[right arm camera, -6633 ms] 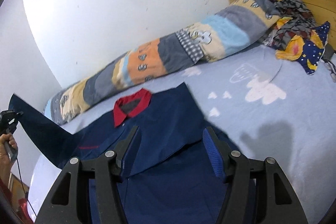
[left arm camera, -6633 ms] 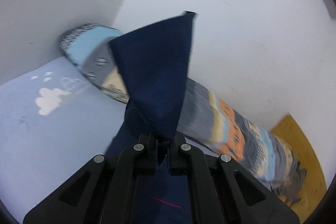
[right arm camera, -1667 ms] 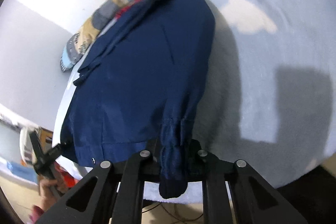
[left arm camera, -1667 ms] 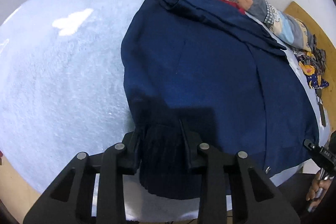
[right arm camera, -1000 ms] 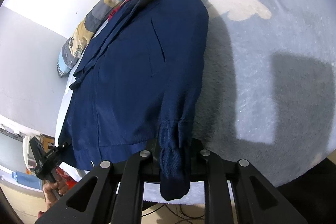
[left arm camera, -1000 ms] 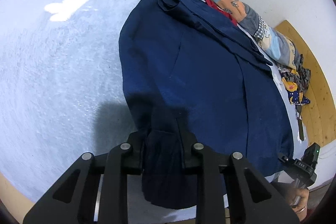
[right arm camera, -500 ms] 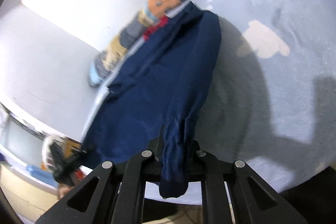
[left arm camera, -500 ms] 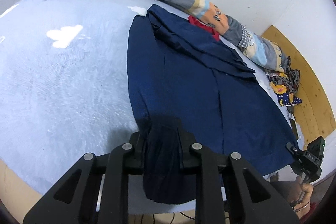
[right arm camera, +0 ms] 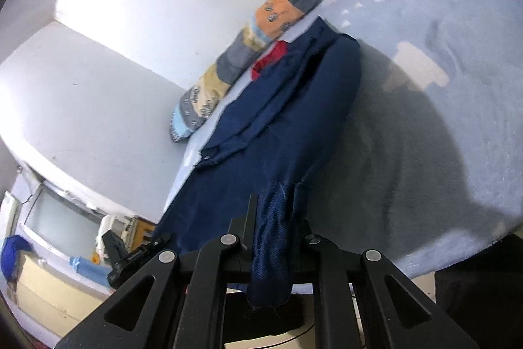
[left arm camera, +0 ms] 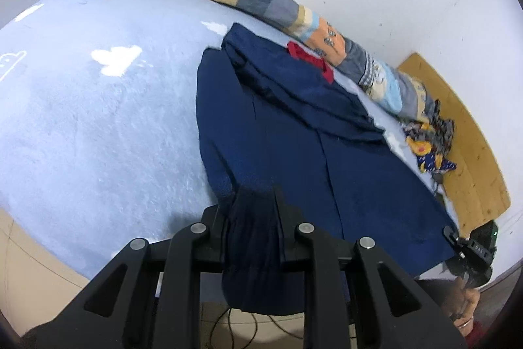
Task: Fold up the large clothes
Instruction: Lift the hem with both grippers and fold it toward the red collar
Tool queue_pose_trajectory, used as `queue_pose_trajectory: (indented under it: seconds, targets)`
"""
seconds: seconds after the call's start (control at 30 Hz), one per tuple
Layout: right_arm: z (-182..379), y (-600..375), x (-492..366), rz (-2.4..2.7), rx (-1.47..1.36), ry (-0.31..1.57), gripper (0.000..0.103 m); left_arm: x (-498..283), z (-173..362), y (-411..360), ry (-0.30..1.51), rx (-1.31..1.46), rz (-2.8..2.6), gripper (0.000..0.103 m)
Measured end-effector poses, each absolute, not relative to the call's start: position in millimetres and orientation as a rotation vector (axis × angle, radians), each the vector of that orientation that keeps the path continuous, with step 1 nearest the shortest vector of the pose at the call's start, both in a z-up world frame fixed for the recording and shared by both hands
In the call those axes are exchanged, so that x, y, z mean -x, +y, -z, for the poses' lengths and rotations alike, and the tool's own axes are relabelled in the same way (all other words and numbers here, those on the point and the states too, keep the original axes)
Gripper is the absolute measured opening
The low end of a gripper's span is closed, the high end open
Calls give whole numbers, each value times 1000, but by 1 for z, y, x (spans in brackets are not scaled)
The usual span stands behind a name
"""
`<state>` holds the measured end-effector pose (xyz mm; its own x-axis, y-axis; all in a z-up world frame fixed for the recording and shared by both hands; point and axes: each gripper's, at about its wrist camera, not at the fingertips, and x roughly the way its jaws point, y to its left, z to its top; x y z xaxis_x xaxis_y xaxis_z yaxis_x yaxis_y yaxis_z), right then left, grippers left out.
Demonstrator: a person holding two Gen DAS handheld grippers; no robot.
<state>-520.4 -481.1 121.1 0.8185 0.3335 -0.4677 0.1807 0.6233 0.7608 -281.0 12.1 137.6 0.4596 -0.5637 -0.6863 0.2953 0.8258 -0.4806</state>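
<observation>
Two corners of the navy jacket's (left arm camera: 294,133) hem were in my grip, one in each set of jaws. My left gripper (left arm camera: 253,205) was clamped on a bunched, ribbed-looking fold of the hem, the jaws nearly together with cloth filling the gap and a tail hanging below them. My right gripper (right arm camera: 278,218) was pinched almost fully closed on the other hem corner, which was gathered into a thick twist that also drooped past the jaws.

From both grips the cloth rose off the near edge of the bed (left arm camera: 81,120), and the rest of the jacket lay flat across the pale blue cover, running away from me toward the wall side. Its sleeves looked folded in over the body, and the red collar (left arm camera: 310,59) sat at the far end, just beside the long patchwork bolster (left arm camera: 261,2) along the far edge. A small heap of patterned cloth (left arm camera: 428,136) lay near the wooden headboard (left arm camera: 470,133), well apart from the jacket.

I judged the fabric soft and fairly heavy: it sagged between my hands and would slump rather than hold a crease. The hem corners seemed the right hold, kept level and taut, so the lower half could be carried over toward the collar without the tucked sleeves sliding out.
</observation>
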Motion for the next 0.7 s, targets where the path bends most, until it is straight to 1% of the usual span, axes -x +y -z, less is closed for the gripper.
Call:
queue_pose_trajectory:
  seconds: [0.1, 0.27, 0.5, 0.7]
  targets:
    - [-131, -493, 512, -121, -941, 608, 10, 269, -144, 20, 948, 348, 542, 18]
    - [-162, -509, 488, -168, -954, 562, 10, 236, -175, 14, 902, 381, 547, 18]
    - [-200, -543, 418, -181, -1008, 493, 10, 162, -218, -22, 860, 353, 525, 18]
    - [-212, -580, 327, -142, -1006, 478, 11, 82, -229, -65, 891, 339, 507, 19]
